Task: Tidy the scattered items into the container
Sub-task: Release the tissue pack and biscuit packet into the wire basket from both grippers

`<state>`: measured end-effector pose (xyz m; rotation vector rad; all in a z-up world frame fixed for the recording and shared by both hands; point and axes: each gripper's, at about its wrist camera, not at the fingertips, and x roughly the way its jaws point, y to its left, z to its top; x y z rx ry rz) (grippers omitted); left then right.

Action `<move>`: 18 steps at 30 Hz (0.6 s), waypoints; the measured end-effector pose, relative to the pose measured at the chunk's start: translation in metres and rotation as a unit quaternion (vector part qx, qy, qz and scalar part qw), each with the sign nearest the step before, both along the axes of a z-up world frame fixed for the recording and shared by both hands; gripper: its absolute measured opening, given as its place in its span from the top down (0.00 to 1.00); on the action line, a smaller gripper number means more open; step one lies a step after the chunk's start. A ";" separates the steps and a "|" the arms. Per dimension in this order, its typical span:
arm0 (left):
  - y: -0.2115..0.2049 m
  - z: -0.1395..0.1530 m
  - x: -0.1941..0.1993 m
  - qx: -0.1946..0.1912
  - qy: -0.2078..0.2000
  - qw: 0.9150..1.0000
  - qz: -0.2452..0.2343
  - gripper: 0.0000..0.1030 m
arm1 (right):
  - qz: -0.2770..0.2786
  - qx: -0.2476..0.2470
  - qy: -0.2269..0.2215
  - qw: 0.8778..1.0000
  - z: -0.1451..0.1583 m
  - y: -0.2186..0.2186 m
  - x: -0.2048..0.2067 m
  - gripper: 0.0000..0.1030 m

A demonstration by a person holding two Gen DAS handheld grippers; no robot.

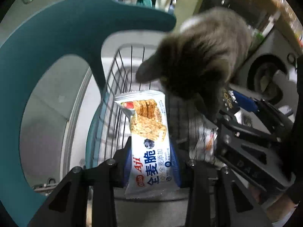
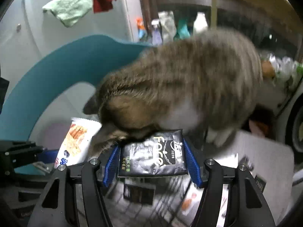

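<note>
1. Held in the left tongs (image 1: 151, 162): a white cracker packet (image 1: 147, 132), clamped between the blue pads and sticking out forward past the fingertips, over the wire basket (image 1: 121, 87).
2. Held in the right tongs (image 2: 153, 162): a black pouch (image 2: 153, 157), squeezed across its width by both blue pads (image 2: 191, 162), upright between them.
3. Seen below and beyond the left tongs: the basket's wire wall and teal handle (image 1: 75, 28), curving up to the left side; apparently the container for the task.
4. Judged partly done: at least one more wrapper (image 1: 206, 141) lay low to the right of the left tongs, blurred, and a few packets (image 2: 189, 202) showed under the right tongs; whether inside the basket or on the worktop could not be told.
5. Judged still to do: both held packets not yet let go, so two drops remained, plus any strays out of view.
6. Crowding the drop zone: a tabby cat (image 2: 180, 87), head down right at the tip of the right tongs, nose close to the black pouch and beside the white packet.
7. Pose: both tongs angled steeply downward, side by side, the right tongs visible at the right edge of the left wrist view.
</note>
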<state>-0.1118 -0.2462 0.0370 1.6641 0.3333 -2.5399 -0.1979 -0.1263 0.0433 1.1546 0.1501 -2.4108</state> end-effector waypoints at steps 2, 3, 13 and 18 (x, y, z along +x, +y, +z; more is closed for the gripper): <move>-0.002 0.006 -0.005 0.007 0.008 1.000 -0.004 0.62 | -0.017 -0.018 0.041 0.999 0.016 -0.001 0.001 0.39; -0.002 0.007 -0.008 0.006 0.009 1.000 -0.005 0.62 | -0.020 -0.012 0.054 0.998 0.020 -0.003 0.001 0.39; 0.011 -0.039 -0.002 -0.015 -0.053 0.998 -0.029 0.62 | 0.005 0.009 -0.082 0.997 -0.041 0.007 -0.003 0.39; 0.012 -0.053 -0.002 -0.015 -0.067 0.997 -0.029 0.53 | 0.003 0.022 -0.072 0.997 -0.051 0.007 -0.002 0.36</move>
